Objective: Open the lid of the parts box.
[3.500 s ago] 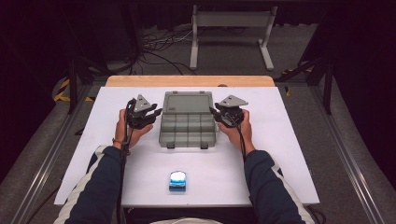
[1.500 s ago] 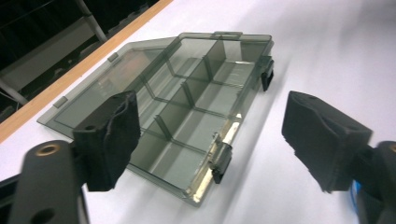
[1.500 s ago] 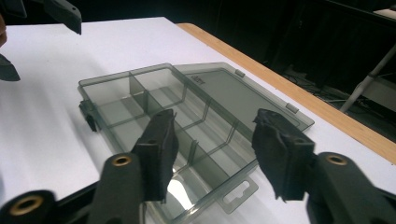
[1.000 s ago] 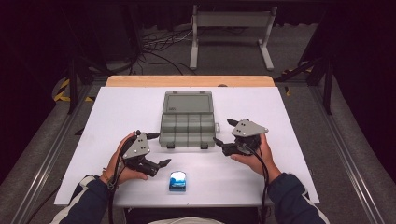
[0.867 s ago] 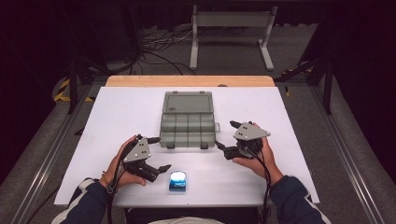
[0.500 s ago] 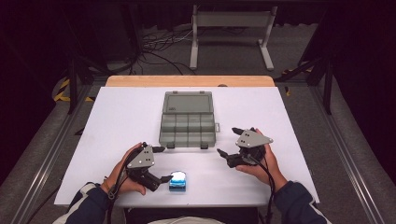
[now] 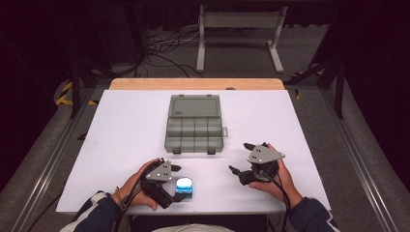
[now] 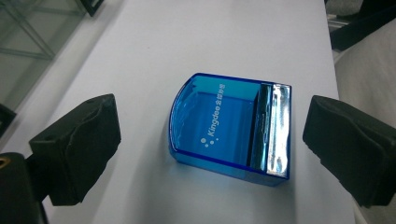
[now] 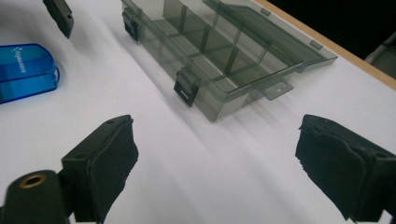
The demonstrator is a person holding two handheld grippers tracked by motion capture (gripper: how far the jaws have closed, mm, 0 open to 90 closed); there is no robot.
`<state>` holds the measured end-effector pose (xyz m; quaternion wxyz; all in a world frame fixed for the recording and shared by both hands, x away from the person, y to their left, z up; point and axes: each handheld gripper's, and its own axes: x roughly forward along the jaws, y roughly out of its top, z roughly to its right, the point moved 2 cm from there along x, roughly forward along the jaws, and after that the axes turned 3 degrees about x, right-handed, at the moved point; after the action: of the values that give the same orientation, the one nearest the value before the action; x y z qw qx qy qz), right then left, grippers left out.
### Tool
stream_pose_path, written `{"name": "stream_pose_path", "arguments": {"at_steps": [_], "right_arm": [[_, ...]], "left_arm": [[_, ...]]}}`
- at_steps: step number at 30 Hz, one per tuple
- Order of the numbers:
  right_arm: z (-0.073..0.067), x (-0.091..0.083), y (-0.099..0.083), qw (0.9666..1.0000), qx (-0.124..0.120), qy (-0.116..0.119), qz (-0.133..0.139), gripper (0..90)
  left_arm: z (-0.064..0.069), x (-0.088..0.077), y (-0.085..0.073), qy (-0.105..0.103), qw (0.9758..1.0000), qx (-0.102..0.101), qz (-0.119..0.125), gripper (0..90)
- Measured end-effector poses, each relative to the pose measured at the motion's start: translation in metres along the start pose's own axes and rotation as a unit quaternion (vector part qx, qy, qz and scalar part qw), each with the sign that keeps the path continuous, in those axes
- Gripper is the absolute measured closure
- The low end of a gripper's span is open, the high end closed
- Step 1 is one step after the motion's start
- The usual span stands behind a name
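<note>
A small clear-blue plastic box (image 7: 184,186) (image 8: 231,126) with white lettering lies flat near the table's front edge. My left gripper (image 7: 177,182) (image 8: 213,123) is open around it, one black pad on each side, and neither pad touches it. To the right, my right gripper (image 7: 239,157) (image 9: 217,154) is open low over bare table; its jaws have just been opening, with nothing between them. It points at the grey compartment case (image 7: 195,126) (image 9: 219,51), which sits mid-table with its lid laid back. The blue box (image 9: 25,70) is at the left of the right gripper view.
The white table top (image 7: 121,130) ends in a wooden strip (image 7: 193,83) at the far side. A metal stand (image 7: 239,29) and cables are on the floor beyond. One jaw of the left gripper (image 9: 60,14) is at the top left of the right gripper view.
Both hands have come back from the sides of the grey case toward the front edge and lower. The left gripper has closed in on the blue box, which now lies between its jaws.
</note>
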<state>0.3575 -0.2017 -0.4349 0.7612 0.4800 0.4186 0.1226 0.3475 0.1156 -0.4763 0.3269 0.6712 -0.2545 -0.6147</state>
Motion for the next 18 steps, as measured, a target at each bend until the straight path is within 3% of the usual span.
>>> {"name": "stream_pose_path", "arguments": {"at_steps": [6,10,18], "right_arm": [[0.001,0.006,-0.002,1.0000,0.002,0.004,-0.007,12.0],[0.002,0.009,-0.003,0.9999,-0.004,0.001,-0.016,12.0],[0.003,0.013,-0.005,0.9997,-0.008,-0.003,-0.024,12.2]], "left_arm": [[-0.002,0.012,0.002,-0.012,0.9996,0.004,-0.027,8.0],[-0.002,0.013,0.002,-0.019,0.9994,0.001,-0.030,14.2],[-0.003,0.012,0.001,-0.011,0.9994,0.005,-0.032,22.9]]}}
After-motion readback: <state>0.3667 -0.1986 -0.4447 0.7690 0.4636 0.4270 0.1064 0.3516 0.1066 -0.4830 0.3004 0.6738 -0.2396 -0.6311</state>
